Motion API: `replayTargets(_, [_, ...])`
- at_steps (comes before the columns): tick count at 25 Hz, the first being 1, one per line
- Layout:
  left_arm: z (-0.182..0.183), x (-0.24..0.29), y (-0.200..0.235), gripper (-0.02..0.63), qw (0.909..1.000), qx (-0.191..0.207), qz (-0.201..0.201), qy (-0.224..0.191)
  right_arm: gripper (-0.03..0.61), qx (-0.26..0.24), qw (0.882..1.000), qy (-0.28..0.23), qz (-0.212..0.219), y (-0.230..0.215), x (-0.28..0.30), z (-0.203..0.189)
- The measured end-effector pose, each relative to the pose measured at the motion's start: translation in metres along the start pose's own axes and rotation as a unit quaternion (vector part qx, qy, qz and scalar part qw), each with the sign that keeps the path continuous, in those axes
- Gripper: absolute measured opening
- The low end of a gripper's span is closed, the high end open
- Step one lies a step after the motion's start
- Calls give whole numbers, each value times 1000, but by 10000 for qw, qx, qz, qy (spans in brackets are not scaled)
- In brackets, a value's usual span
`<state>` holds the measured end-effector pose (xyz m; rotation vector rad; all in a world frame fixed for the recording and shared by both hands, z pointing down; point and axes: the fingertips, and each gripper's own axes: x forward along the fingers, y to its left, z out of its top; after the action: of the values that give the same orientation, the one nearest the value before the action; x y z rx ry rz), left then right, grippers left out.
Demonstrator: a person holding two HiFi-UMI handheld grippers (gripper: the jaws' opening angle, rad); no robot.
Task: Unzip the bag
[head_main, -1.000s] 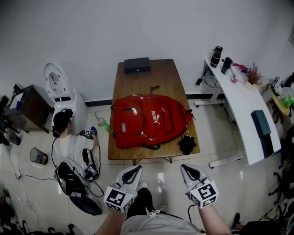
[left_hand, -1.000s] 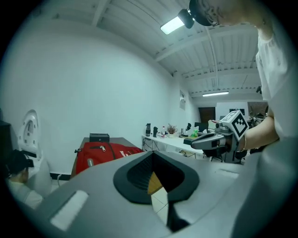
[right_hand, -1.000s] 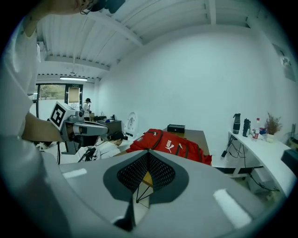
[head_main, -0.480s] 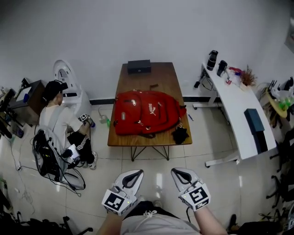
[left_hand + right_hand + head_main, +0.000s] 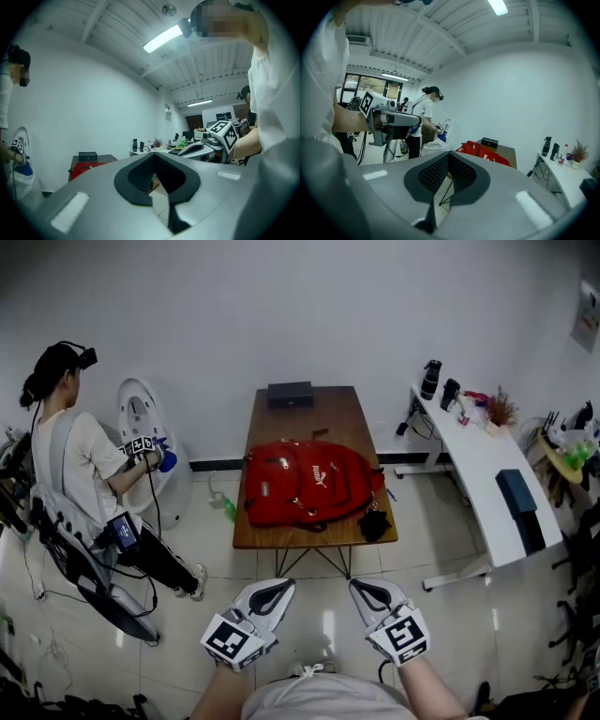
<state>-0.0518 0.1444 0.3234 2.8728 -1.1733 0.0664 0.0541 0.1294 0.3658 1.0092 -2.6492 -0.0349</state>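
A red backpack (image 5: 309,484) lies flat on a brown wooden table (image 5: 323,413), far ahead of both grippers. It also shows small in the left gripper view as the backpack (image 5: 86,167) and in the right gripper view as the backpack (image 5: 483,150). My left gripper (image 5: 272,589) and right gripper (image 5: 367,589) hang side by side over the floor, well short of the table. Both stand shut with nothing held. The left gripper (image 5: 152,157) and right gripper (image 5: 448,157) each point toward the table.
A black box (image 5: 290,394) sits at the table's far end, and a black pouch (image 5: 375,524) hangs by its front right corner. A white desk (image 5: 478,465) with bottles stands at right. A person (image 5: 75,456) stands at left by a white machine (image 5: 141,418).
The table and bag now look smaller and farther away as I backed off. The person at left rose from the floor to standing. Both grippers stay low and shut.
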Motion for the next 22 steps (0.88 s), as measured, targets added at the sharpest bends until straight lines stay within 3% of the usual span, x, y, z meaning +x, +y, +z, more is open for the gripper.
replayTargets(4, [3,-10,9,6,9998,178,85,78,8,142,9999,52,71,9,9,3])
replayTargets(16, [0,-13,11,6,9998,166,16,48,8,55,10000,52,56,23,15,7])
replayTargets(22, [-3,-12,10,6,9999,-127,63,-38,8,11,10000,43,62,21,13,5])
